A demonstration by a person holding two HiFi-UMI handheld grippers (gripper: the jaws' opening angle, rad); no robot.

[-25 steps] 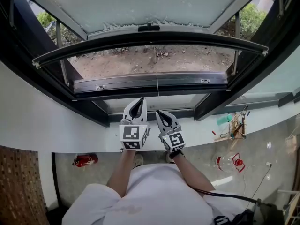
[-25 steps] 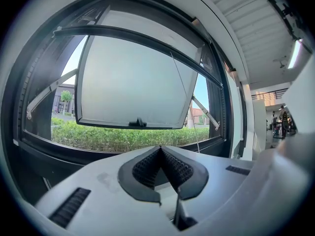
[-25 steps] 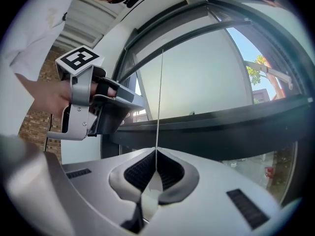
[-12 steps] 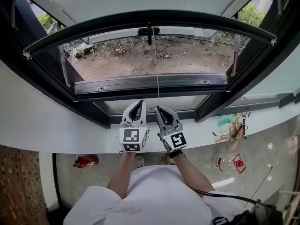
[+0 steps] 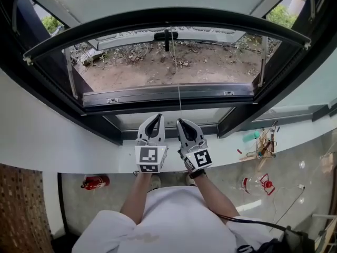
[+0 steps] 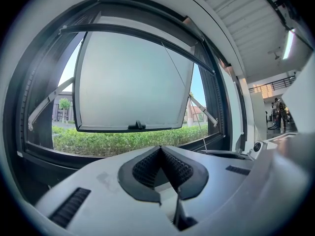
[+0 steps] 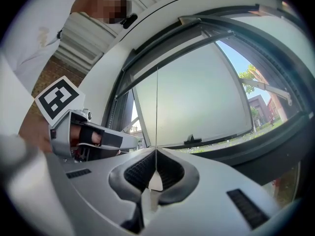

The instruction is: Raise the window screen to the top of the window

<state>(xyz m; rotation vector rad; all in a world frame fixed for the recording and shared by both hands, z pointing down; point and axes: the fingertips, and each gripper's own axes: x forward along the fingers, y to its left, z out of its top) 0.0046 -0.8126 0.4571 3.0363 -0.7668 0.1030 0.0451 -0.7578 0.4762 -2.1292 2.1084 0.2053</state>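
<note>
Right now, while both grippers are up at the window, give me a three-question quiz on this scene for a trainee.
1. True or false: the jaws of the left gripper stand wide apart.
2. What is the right gripper shut on?
A. a thin cord
B. the window handle
C. a coat hanger
3. Name the red thing lying on the floor at the left of the head view.

Key:
1. False. Its jaws are together with nothing between them.
2. A. The cord runs straight up from between the closed jaws.
3. A fire extinguisher.
</note>
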